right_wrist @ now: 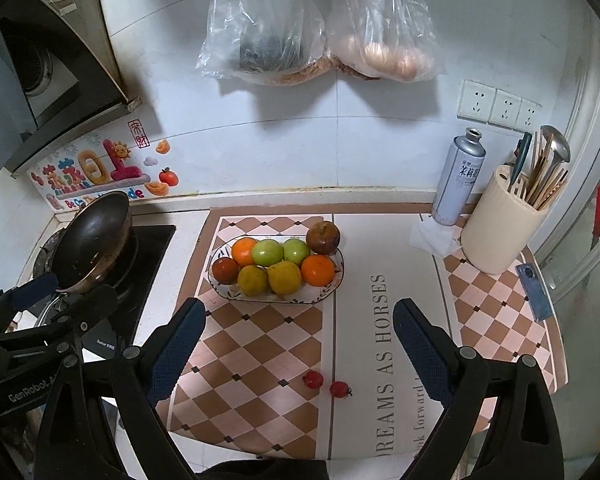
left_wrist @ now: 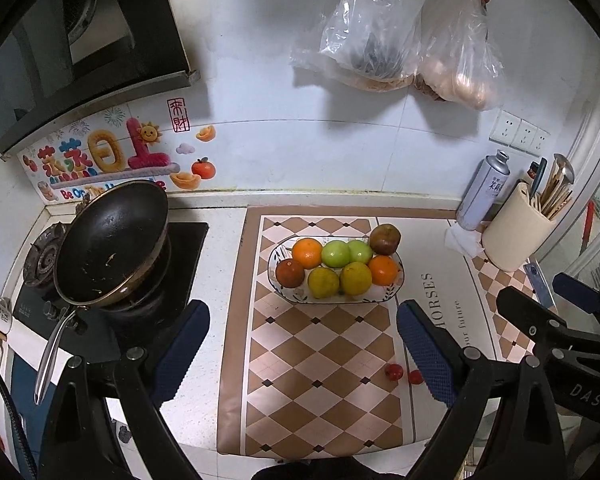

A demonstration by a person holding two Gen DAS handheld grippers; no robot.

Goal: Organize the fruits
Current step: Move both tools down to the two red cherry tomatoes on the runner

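Left gripper (left_wrist: 302,344): I hold it above the near mat, jaws wide apart, nothing between them.
Right gripper (right_wrist: 298,346): same on my other side, jaws spread and empty; in the left view it shows at the right edge.
Mat (right_wrist: 260,344): checkered, smooth-looking; I judge anything round will roll on it.
Small red fruits (right_wrist: 313,379): two of them loose on the mat, near each other but apart, well short of the plate. In the right view they lie between my fingers; in the left view one sits just beside the right finger.
Plate (right_wrist: 336,280): oval, further back on the mat, already crowded with oranges, yellow and green fruits and a dark red one.
Brown fruit (right_wrist: 323,237): at the plate's far right rim; I cannot tell whether it rests on the rim or just outside it.
Pan (right_wrist: 92,240): on the stove to the left, clear of my work.
Risk, pick: the red fruits are small; an off-centre close could squirt one away or bruise it.
Risk, place: little bare plate remains, so a dropped fruit may bounce off or nudge the brown one off the rim.
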